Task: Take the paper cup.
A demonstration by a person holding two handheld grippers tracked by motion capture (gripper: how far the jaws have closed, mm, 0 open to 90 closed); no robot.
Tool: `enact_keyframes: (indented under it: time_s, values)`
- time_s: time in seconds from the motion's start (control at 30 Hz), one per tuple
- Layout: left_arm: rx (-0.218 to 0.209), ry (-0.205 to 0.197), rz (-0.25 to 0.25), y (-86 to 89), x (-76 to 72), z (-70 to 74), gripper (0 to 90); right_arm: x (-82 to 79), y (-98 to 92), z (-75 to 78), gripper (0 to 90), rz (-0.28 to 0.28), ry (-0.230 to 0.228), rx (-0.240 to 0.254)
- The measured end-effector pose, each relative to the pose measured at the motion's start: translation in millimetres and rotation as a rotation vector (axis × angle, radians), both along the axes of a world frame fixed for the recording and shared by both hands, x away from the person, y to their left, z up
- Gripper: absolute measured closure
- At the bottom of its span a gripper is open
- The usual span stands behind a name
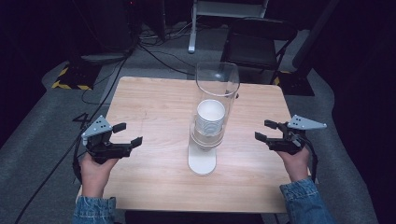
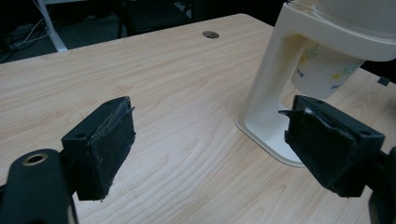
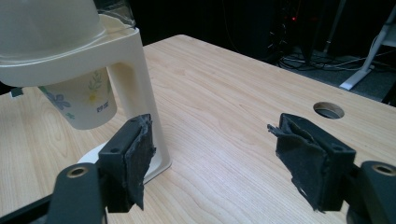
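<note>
Light wood is the top of the table (image 1: 154,107), the largest thing here, and it carries one cup dispenser (image 1: 211,116) standing in its middle. The dispenser has a clear tube on a cream stand with a flat foot, and a stack of paper cups sits inside it. The lowest paper cup (image 3: 81,100), printed with small flowers, hangs out under the cream ring, above the foot and not touching it.

The left tongs (image 1: 125,134) rest low at the left side of the table, well apart from the dispenser, with the jaws wide apart and nothing between them. The right tongs (image 1: 266,130) are at the right side, also open and empty, and they point toward the stand.

I judge that the work is at its start: the approach to the cup is not yet made. The next move probably calls for one of the tongs to go under the ring, close on the cup wall gently, and pull straight down, while the other may steady the stand.
</note>
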State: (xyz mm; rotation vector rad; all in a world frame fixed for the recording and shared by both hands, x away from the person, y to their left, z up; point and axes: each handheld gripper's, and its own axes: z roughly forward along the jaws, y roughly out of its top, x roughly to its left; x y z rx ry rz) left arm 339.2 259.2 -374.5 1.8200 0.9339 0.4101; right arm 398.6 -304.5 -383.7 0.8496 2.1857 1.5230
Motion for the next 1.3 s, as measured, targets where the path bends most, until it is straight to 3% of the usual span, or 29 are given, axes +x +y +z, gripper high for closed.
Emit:
enact_keyframes:
  time_s: [0.2,0.4,0.5,0.67,1.0,1.3]
  values:
    - [-0.015,0.006,0.002,0.9,2.4,0.4,15.7,-2.1,5.4,0.6,26.5,0.021,0.002,0.002]
    - [-0.025,0.02,-0.002,0.3,4.4,0.2,15.7,-5.4,15.5,1.3,23.7,0.064,0.018,0.035]
    - [-0.031,0.018,-0.002,-0.1,4.5,0.3,15.7,-7.5,21.3,1.5,23.2,0.076,0.012,0.023]
    - [-0.026,0.023,-0.006,-2.0,5.0,0.1,15.6,-10.5,44.0,-2.4,15.6,0.132,0.007,0.025]
    - [-0.031,0.027,-0.011,-3.7,5.2,-0.6,15.6,-13.7,88.0,-18.2,14.6,0.219,0.011,-0.056]
    - [-0.031,0.036,-0.019,-6.7,6.2,-2.6,15.5,-8.4,122.2,-30.6,14.8,0.283,0.029,-0.044]
